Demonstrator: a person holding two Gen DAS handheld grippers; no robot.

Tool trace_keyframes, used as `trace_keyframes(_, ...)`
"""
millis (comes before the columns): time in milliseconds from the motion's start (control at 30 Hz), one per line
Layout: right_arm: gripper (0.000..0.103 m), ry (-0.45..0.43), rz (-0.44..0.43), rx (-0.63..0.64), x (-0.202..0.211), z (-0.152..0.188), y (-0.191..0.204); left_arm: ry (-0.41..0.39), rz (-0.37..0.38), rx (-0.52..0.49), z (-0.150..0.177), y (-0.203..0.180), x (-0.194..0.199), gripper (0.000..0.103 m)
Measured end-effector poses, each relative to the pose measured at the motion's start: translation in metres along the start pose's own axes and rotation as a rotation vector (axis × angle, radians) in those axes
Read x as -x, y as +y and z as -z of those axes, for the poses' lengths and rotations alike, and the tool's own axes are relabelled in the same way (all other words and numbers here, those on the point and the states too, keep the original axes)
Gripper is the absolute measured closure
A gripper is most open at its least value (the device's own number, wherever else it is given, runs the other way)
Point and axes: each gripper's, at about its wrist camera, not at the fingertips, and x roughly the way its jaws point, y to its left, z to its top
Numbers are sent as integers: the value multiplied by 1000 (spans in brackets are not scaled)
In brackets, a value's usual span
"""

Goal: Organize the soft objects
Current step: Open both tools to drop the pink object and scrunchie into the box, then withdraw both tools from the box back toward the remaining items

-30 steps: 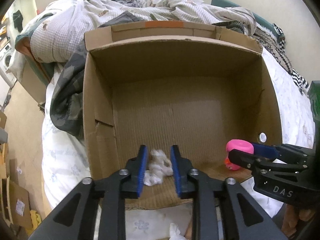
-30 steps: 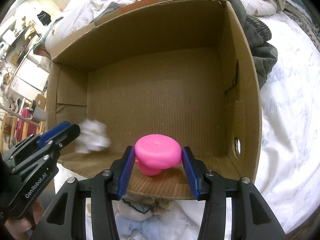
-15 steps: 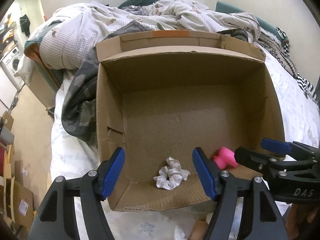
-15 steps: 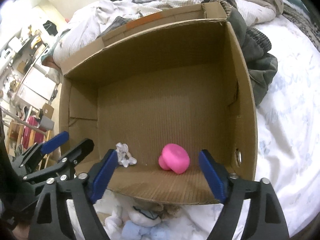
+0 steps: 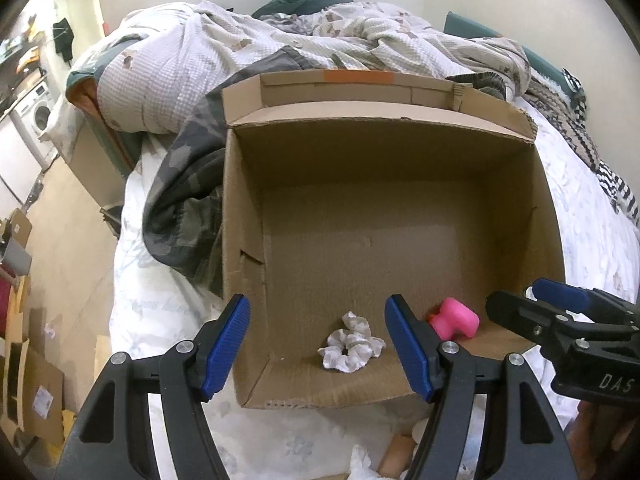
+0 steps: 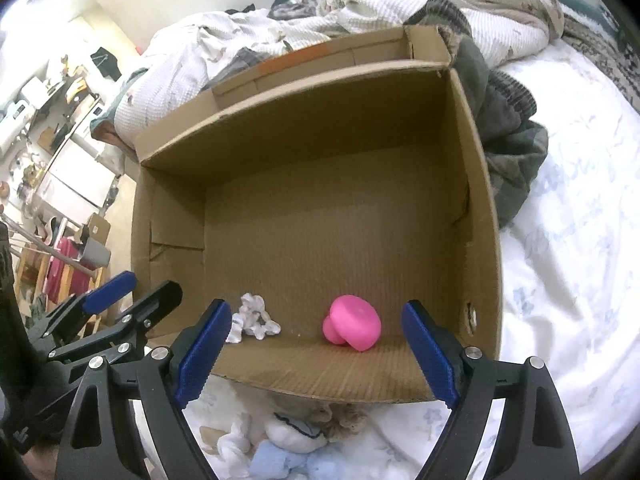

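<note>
L gripper [image 5: 318, 346] & R gripper [image 6: 316, 354] jaws apart, just opened, empty; white scrunchie [image 5: 352, 347] and pink toy [image 6: 353, 322] lie in cardboard box [image 5: 244, 208].

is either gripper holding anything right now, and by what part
Nothing is held. The left gripper and right gripper are both open; the white scrunchie and pink toy lie loose on the cardboard box floor.

One open brown cardboard box [image 5: 384, 208] sits on the bed, holding two soft things: one white ruffled fabric scrunchie [image 5: 352, 343] and one bright pink mushroom-shaped squishy toy [image 6: 354, 322]. Two blue-padded hand-held grippers are in shot.
</note>
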Motion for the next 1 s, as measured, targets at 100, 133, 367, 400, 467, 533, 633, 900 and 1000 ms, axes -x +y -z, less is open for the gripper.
trace_keyframes(100,11,-13,16,3,7,2,0,-5,-4,-1,1,3,8,36)
trace_keyframes(133,11,-16,20,3,10,2,1,-11,-6,0,2,4,12,36)
trace_keyframes(367,11,-38,21,-8,33,12,-3,-16,-19,11,8,12,34,36)
trace_keyframes(400,11,-44,22,-8,38,14,-3,-12,-17,15,10,13,36,36)
trace_keyframes(467,11,-48,25,-6,43,18,-3,-3,-17,32,17,16,42,36)
trace_keyframes(533,11,-51,26,-7,48,24,-4,5,-13,43,23,18,46,36)
trace_keyframes(633,11,-44,18,-20,53,35,-7,28,-15,48,33,21,48,36)
trace_keyframes(900,11,-25,19,-19,61,61,-8,67,-6,104,59,30,55,36)
trace_keyframes(1000,11,-18,11,-21,64,70,-7,81,-9,110,68,30,56,36)
